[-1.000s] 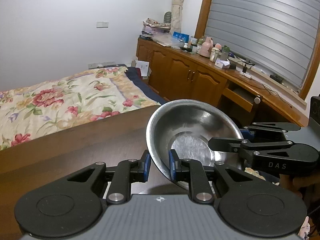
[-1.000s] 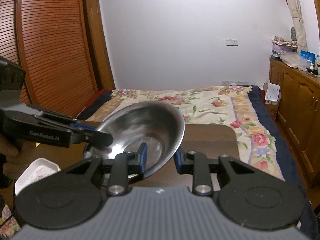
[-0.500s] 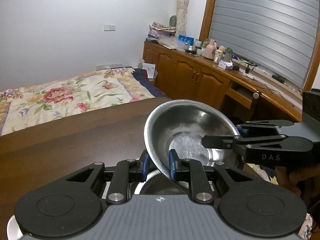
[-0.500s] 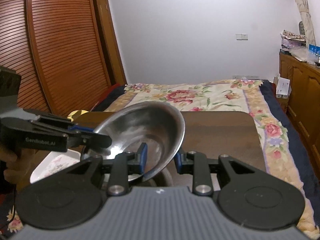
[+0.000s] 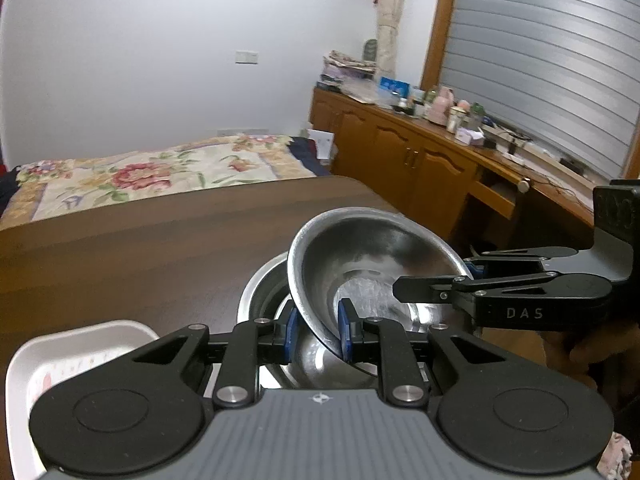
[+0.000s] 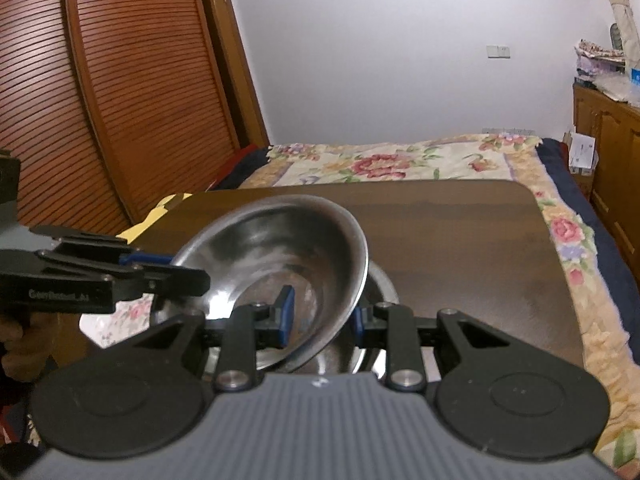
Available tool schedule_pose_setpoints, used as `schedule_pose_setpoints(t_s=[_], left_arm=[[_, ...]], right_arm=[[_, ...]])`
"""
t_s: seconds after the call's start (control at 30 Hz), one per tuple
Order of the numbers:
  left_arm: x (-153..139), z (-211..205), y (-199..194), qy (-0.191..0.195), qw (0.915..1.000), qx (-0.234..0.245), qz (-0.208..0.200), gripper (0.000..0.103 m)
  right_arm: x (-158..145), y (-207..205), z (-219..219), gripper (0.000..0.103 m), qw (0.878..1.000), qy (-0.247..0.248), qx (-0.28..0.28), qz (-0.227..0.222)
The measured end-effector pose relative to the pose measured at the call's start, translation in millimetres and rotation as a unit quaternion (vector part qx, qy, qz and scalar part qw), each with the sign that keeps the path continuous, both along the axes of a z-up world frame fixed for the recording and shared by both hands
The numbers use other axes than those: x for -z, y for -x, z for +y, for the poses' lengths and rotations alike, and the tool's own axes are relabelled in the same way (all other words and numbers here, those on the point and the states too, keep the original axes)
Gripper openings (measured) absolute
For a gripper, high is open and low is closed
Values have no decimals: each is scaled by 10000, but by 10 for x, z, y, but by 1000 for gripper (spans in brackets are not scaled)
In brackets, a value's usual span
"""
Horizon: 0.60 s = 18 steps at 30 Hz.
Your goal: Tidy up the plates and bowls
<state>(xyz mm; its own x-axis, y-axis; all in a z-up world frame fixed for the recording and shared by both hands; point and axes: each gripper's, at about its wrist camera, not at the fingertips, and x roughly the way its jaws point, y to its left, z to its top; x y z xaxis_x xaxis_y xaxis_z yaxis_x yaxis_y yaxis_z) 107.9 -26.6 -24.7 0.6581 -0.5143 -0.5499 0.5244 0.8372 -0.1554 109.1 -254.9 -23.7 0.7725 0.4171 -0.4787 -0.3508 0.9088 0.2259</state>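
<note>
A steel bowl (image 5: pixel 372 276) (image 6: pixel 280 248) hangs tilted just above a second steel bowl (image 5: pixel 260 288) (image 6: pixel 380 284) that rests on the dark wooden table (image 5: pixel 140 248) (image 6: pixel 460 240). My left gripper (image 5: pixel 318 330) is shut on the near rim of the tilted bowl; from the right wrist view this left gripper (image 6: pixel 172 270) comes in from the left. My right gripper (image 6: pixel 322 316) is shut on the opposite rim, and this right gripper (image 5: pixel 460 276) reaches in from the right. A white floral plate (image 5: pixel 80 352) (image 6: pixel 120 320) lies on the table left of the bowls.
A bed with a floral cover (image 5: pixel 140 172) (image 6: pixel 400 160) stands beyond the table's far edge. Wooden cabinets (image 5: pixel 420 160) with clutter on top run along the right wall. Slatted wardrobe doors (image 6: pixel 100 80) are at the left. A hand shows behind each gripper.
Both grippers have carried the tilted bowl forward and down over the table. The second steel bowl and the white plate have come into view beneath and beside it.
</note>
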Motion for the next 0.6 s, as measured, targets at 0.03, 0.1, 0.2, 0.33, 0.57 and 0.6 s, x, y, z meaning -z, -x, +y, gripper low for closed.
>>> schedule_pose_setpoints(t_s=[0.03, 0.1, 0.2, 0.33, 0.57, 0.6], left_arm=[[31, 3, 8, 14, 10000, -56, 15, 21], [67, 10, 23, 40, 9999, -131, 33, 21], [82, 5, 59, 56, 9998, -175, 5, 21], [98, -20, 98, 20, 9997, -222, -60, 21], [160, -72, 144, -156, 9993, -303, -128, 21], [167, -79, 144, -175, 9993, -310, -134, 21]], right_arm=[[21, 3, 12, 30, 10000, -22, -8, -17], [59, -3, 35, 30, 10000, -49, 3, -46], [81, 2, 24, 30, 9999, -132, -14, -91], [104, 4, 1, 30, 9996, -274, 3, -101], [143, 112, 176, 30, 9978, 404, 129, -517], [148, 108, 173, 30, 9978, 399, 123, -508]])
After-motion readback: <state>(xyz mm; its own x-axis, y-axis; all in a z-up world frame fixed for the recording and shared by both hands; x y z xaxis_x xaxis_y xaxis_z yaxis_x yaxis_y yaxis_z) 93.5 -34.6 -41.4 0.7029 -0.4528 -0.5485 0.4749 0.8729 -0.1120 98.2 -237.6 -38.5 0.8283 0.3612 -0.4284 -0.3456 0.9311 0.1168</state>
